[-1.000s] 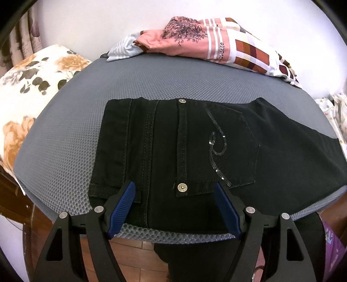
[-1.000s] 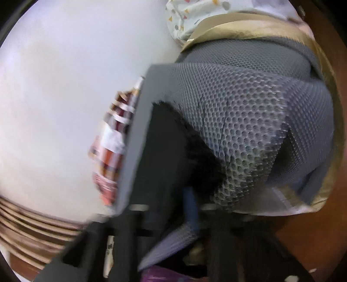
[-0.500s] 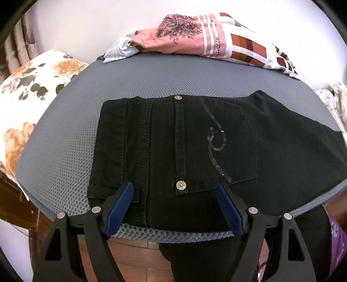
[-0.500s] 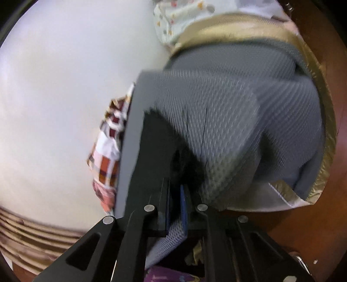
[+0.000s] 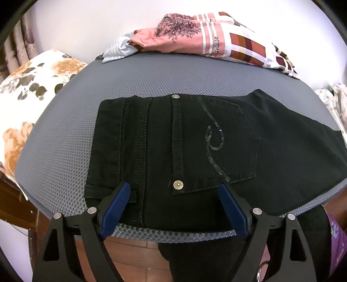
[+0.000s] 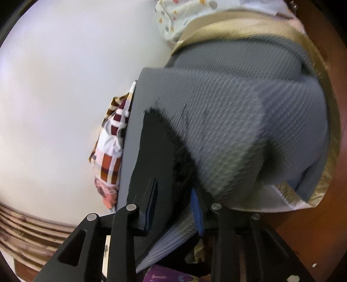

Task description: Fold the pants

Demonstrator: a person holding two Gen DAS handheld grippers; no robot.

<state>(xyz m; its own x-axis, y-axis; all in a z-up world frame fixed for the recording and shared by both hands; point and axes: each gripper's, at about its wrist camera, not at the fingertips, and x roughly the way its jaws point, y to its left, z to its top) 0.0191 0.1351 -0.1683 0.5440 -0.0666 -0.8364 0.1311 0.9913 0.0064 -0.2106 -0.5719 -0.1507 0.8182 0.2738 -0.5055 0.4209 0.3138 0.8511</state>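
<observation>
Black pants [image 5: 195,151] lie flat on a grey mesh mat [image 5: 65,141], waistband to the left, a sequinned back pocket facing up, the legs running off to the right. My left gripper [image 5: 175,208] is open and empty, its blue pads hovering over the pants' near edge. In the right wrist view my right gripper [image 6: 173,206] is partly open, its fingers on either side of the frayed black leg end [image 6: 160,151] and the mat's edge [image 6: 227,134]. The view is blurred.
A pile of pink and checked clothes [image 5: 206,39] lies at the mat's far edge by the white wall. A floral pillow [image 5: 28,97] is at the left. Wooden floor [image 5: 134,256] shows below the mat's near edge. Patterned cloth [image 6: 184,17] lies beyond the mat's right end.
My left gripper has pulled back slightly from the pants. My right gripper's jaws, shut half a second ago, have opened around the leg end.
</observation>
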